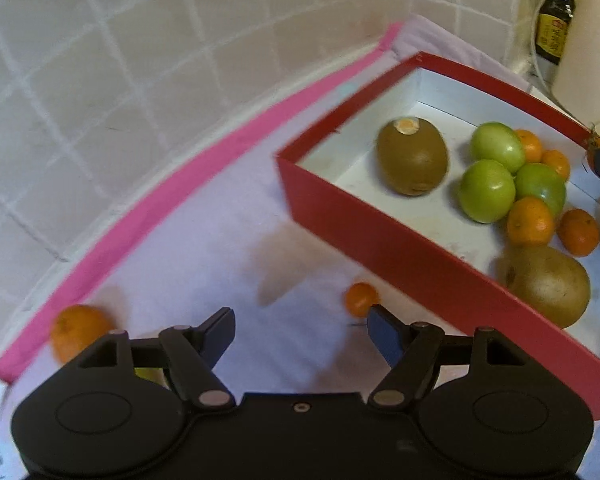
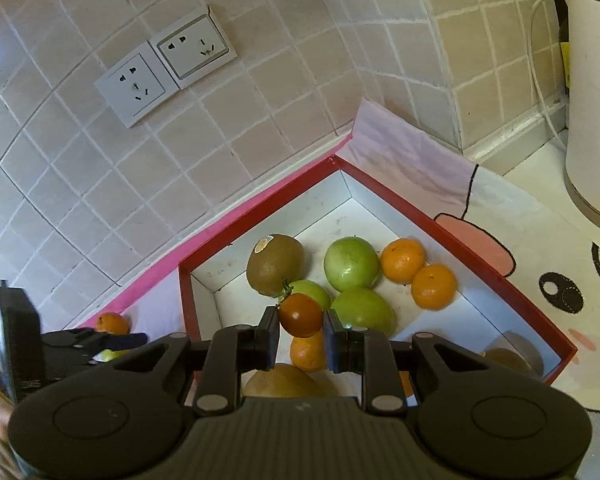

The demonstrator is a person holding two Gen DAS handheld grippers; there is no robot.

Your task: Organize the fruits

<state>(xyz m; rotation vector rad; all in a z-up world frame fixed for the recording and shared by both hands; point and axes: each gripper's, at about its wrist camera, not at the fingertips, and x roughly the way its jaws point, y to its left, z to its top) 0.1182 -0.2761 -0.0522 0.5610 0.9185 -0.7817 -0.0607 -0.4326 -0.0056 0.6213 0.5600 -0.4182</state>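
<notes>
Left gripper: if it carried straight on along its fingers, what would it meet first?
Most likely only the cloth. The left gripper is open and nothing lies between its fingers. The small orange sits just off the right finger; beyond comes the pink border and the tiled wall. Depth is unclear.

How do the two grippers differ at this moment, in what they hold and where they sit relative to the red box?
The right gripper is shut on a small red tomato with a green stem; the left gripper is open and holds nothing. The right gripper hangs over the red box; the left is over the cloth outside it, near a small orange fruit. Both are black with two fingers.
</notes>
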